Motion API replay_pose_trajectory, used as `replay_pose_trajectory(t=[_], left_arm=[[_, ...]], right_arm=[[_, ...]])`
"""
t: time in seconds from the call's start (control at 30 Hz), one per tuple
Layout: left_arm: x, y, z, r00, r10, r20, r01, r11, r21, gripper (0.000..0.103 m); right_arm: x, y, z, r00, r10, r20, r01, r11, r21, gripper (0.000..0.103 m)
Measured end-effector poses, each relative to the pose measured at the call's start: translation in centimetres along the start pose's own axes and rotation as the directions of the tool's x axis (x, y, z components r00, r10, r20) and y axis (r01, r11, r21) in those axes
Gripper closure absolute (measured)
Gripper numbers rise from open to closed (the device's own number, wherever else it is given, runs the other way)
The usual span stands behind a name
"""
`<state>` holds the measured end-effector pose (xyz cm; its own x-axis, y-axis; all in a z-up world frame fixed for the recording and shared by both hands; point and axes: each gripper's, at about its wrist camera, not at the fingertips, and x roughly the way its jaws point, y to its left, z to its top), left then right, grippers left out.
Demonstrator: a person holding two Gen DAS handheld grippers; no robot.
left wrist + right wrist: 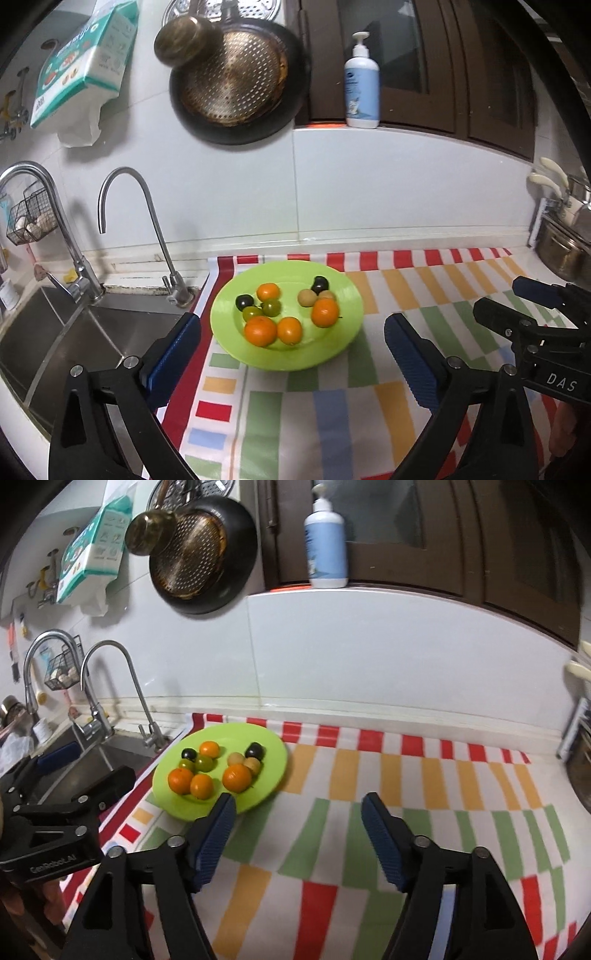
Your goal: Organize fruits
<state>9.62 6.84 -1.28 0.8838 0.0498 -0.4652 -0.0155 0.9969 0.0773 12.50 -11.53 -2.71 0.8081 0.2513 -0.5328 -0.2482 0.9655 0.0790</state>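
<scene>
A green plate (347, 325) (273, 771) sits on the striped cloth and holds several oranges (260, 330) (236, 777), two dark plums (320, 284) (254, 750), green fruits (271, 307) (204, 763) and tan round fruits (307, 297) (235, 758). My left gripper (293, 339) is open and empty, its fingers flanking the plate's near side above the cloth. My right gripper (297, 818) is open and empty, to the right of the plate near its front edge. It also shows in the left wrist view (517, 299) at far right.
A steel sink (55, 339) with two faucets (147, 236) lies left of the cloth. A black pan (236, 81) hangs on the wall. A pump bottle (362, 88) stands on the ledge. Pots (565, 247) stand at far right.
</scene>
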Motion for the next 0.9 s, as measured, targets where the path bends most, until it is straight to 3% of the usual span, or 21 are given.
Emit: replay_pose_trajectory(t=[0.4,0.9], left_arm=[[-4.7,-1.6,-0.8,0.999,-0.029,0.046,0.028,0.999,0.036,0.001],[-8.7,-2.2,-1.4,0.995,-0.072,0.068,0.07,0.997,0.04,0.0]], right_arm=[[-6.3,-1.0,-1.9,0.997,-0.059,0.046,0.057,0.998,0.036,0.029],[-10.6,-1.1,-3.5,0.994,-0.078,0.082,0.074,0.996,0.05,0.029]])
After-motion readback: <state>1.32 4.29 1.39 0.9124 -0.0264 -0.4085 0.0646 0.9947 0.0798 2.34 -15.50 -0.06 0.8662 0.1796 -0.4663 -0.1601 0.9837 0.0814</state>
